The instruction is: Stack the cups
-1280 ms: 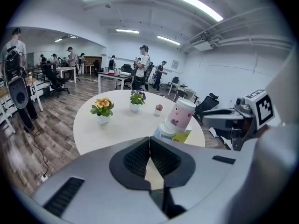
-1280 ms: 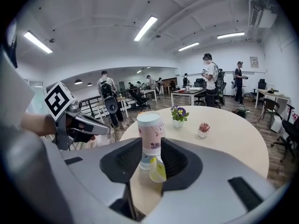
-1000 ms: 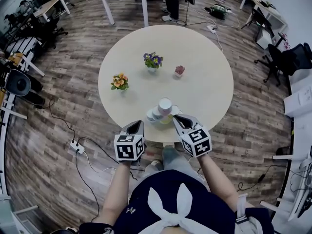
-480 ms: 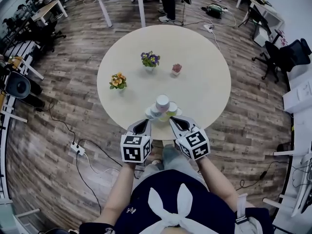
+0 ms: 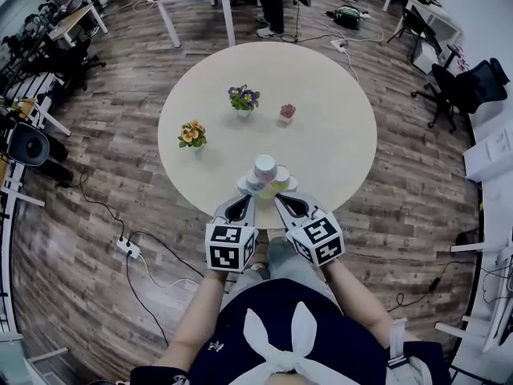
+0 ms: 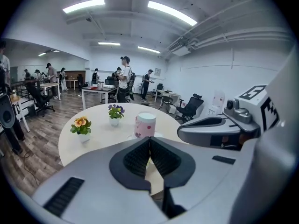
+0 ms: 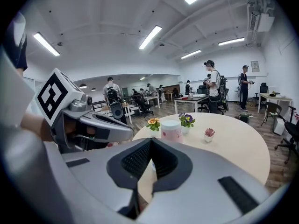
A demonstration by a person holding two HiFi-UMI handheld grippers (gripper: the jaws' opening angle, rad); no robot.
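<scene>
Both tools have closed in on the cups since a second ago, and the left tool [image 5: 244,200] has swung in toward the right tool [image 5: 280,200], so their tips now lie near each other.

Head view: the cups [image 5: 265,176] sit bunched at the near edge of the round tabletop [image 5: 337,135], just beyond the two tips and between them. A pink-and-white cup [image 5: 265,165] stands tallest. The lower cups overlap, so their number is hard to make out. Farther back stand a pot of orange flowers [image 5: 192,135], a pot of purple flowers [image 5: 243,98] and a small pink plant [image 5: 286,112]. The person's hands are hidden under the tools.

Left gripper view: this tool is clenched, pads pressed together with nothing between them. The pink-and-white cup rises just past the tips, apart from them. Its foot and the lower cups are mostly cut off by the tool's own body. The right tool fills the right side.

Right gripper view: this tool is also clenched and empty. The pink-and-white cup stands just beyond its tips, slightly right, with its base hidden. The left tool blocks the left side.
</scene>
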